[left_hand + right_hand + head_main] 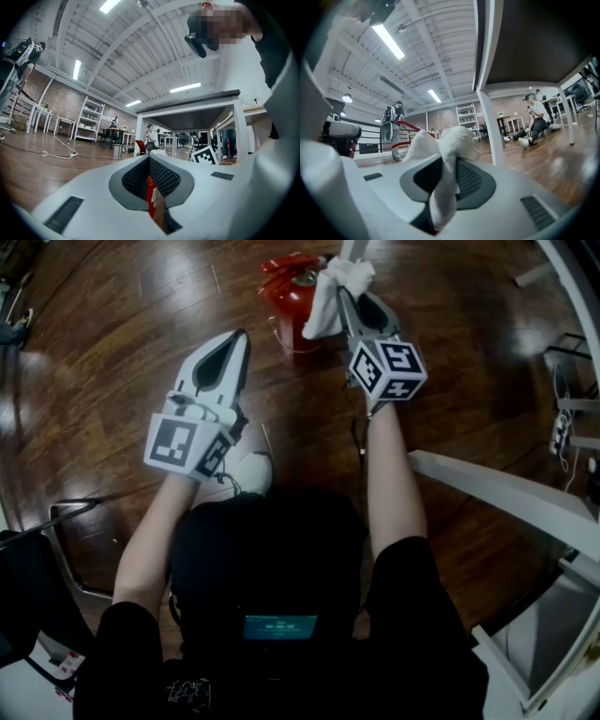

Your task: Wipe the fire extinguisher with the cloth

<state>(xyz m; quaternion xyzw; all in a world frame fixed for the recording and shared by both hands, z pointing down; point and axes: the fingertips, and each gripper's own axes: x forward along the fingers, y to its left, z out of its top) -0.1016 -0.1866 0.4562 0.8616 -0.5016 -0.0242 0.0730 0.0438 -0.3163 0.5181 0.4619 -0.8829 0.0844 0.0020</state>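
A red fire extinguisher stands on the wooden floor at the top of the head view. My right gripper is shut on a white cloth, which hangs at the extinguisher's upper right side; contact cannot be told. In the right gripper view the cloth bulges out between the pads of that gripper. My left gripper hovers to the left of and nearer than the extinguisher, shut and empty. Through the slit of the left gripper a strip of the red extinguisher shows.
White table legs and frame run along the right. A power strip lies at the far right, a metal chair frame at the lower left. A white shoe rests below the left gripper. Distant people sit by shelves.
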